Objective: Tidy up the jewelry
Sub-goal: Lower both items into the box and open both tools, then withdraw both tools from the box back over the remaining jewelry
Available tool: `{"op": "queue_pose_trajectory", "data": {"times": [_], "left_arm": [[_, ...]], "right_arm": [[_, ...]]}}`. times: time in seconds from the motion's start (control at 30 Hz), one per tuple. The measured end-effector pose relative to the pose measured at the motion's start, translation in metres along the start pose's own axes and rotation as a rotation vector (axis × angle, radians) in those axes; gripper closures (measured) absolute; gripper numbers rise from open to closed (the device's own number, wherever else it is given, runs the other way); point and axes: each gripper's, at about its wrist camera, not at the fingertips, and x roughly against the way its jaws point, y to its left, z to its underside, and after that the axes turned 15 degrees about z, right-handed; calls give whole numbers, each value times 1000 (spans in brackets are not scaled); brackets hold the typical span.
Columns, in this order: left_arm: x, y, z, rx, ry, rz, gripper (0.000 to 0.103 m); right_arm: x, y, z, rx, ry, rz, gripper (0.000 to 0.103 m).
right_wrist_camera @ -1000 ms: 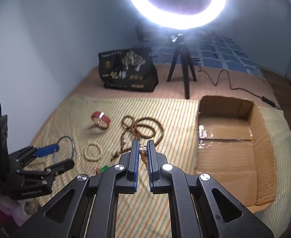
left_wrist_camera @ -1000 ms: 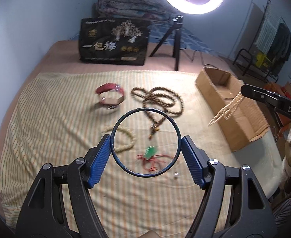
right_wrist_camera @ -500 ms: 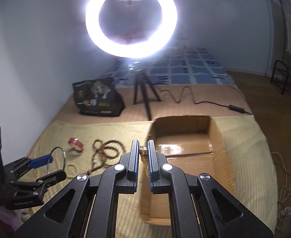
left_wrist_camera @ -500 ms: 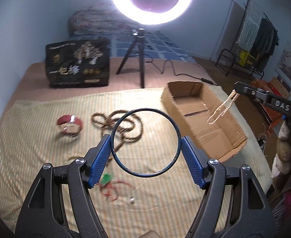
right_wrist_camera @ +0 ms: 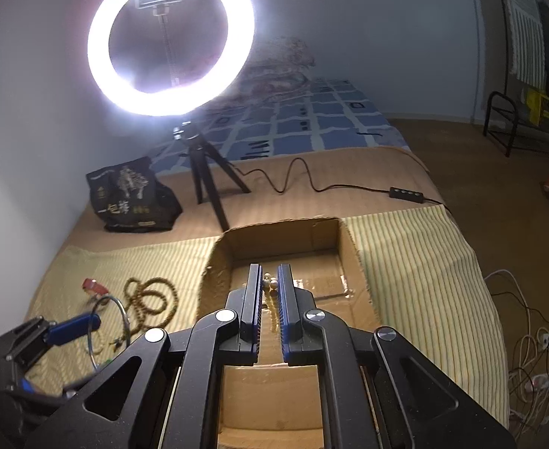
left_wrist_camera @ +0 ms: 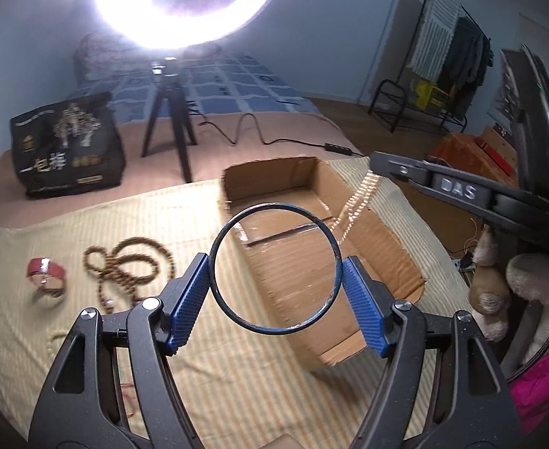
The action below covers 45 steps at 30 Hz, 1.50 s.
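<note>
**Two pieces carried to the cardboard box, neither let go**

Left wrist view: the left gripper (left_wrist_camera: 276, 273) has its blue pads pressed on opposite sides of a thin dark bangle (left_wrist_camera: 275, 268), so the jaws stand wide only because the ring spans them. The bangle is held flat-on to the camera, in the air in front of the open cardboard box (left_wrist_camera: 383, 262), which suggests it is headed into that box. To the far right, the right gripper (left_wrist_camera: 377, 164) reaches in with a pale bead strand (left_wrist_camera: 354, 205) dangling from its tip over the box's right wall; hanging free, the strand should drop straight in. Left of the box, on the striped cloth (left_wrist_camera: 87, 224), lie a long brown bead necklace (left_wrist_camera: 128, 262) and a red bracelet (left_wrist_camera: 46, 271), not yet sorted.

Right wrist view: the right gripper (right_wrist_camera: 270, 284) is closed almost completely, nipping the bead strand (right_wrist_camera: 270, 283) near its top; a few beads show between the pads. It points down at the box (right_wrist_camera: 349, 247), whose taped floor looks bare. At the near left, the left gripper (right_wrist_camera: 87, 331) and its bangle (right_wrist_camera: 107, 331) hover over the cloth (right_wrist_camera: 416, 262), just beside the box. The ring light (right_wrist_camera: 171, 37) stands at the far side.
</note>
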Motion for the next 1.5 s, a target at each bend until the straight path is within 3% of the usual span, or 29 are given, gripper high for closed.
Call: {"op": "queue_pose_trajectory", "data": {"times": [0.4,0.8,0.83,0.87,0.9,0.97,1.5], "left_arm": [[-52,-5,9,34,78,51,30],[-68,-5,15,27,121,52,28],[-69,-4,15,31,125,52,27],[-70,-3,16,36,128,54,27],[-70,-3,16,38,132,56,25],[-71,-2,17,43,142,60,21],[-45,8,16,25,111,28,21]], "right_arm": [[-37,-14,-1,-49,67,19,96],[-55,-22,6,-59,114,48,96],[-56,-22,6,-57,117,53,95],[-57,-22,6,-55,121,59,84],[-57,-22,6,-57,125,62,65],[-56,-22,6,-69,118,73,46],[-39,-29,0,-97,91,112,43]]}}
